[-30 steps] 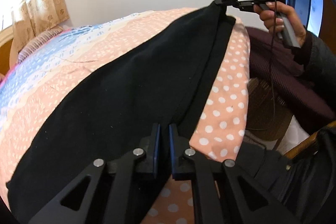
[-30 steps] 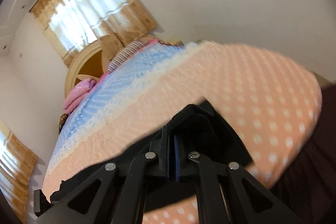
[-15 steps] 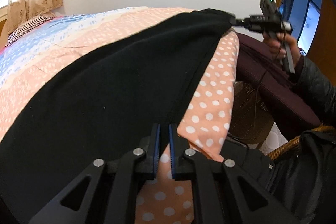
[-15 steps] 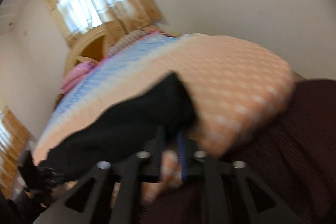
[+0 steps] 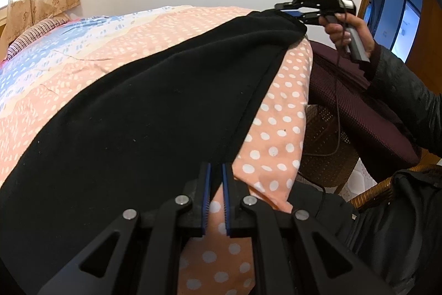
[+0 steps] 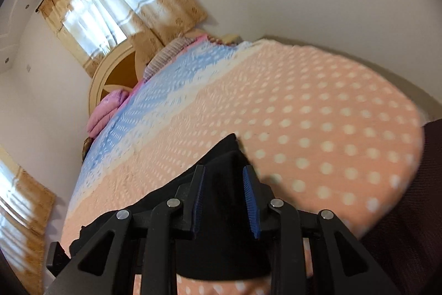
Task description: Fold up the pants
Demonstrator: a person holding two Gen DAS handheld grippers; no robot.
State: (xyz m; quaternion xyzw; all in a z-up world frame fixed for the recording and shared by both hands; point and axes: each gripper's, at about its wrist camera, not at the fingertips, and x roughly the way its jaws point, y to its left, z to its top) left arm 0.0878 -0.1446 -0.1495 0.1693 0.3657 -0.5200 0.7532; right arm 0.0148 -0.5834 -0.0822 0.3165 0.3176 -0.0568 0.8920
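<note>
Black pants (image 5: 138, 112) lie spread flat across the bed, along its near edge. My left gripper (image 5: 216, 170) is nearly shut at the pants' near hem edge, with a narrow gap through which the sheet shows. It grips no cloth that I can see. My right gripper (image 6: 223, 179) is open, its blue pads either side of the pants' far end (image 6: 221, 226), which lies loose on the bed. The right gripper also shows in the left wrist view (image 5: 298, 11), open at the far corner of the pants.
The bed has a peach polka-dot sheet (image 5: 279, 129) with blue and white bands (image 6: 165, 90). A dark maroon cover (image 5: 359, 107) and a wicker chair (image 5: 326, 154) stand right of the bed. Pillows (image 6: 107, 112) lie at the headboard under curtained windows.
My right gripper has opened and let go of the pants' far end, which now rests on the bed. The pants have been lowered flat. My left gripper stays at the near edge.
</note>
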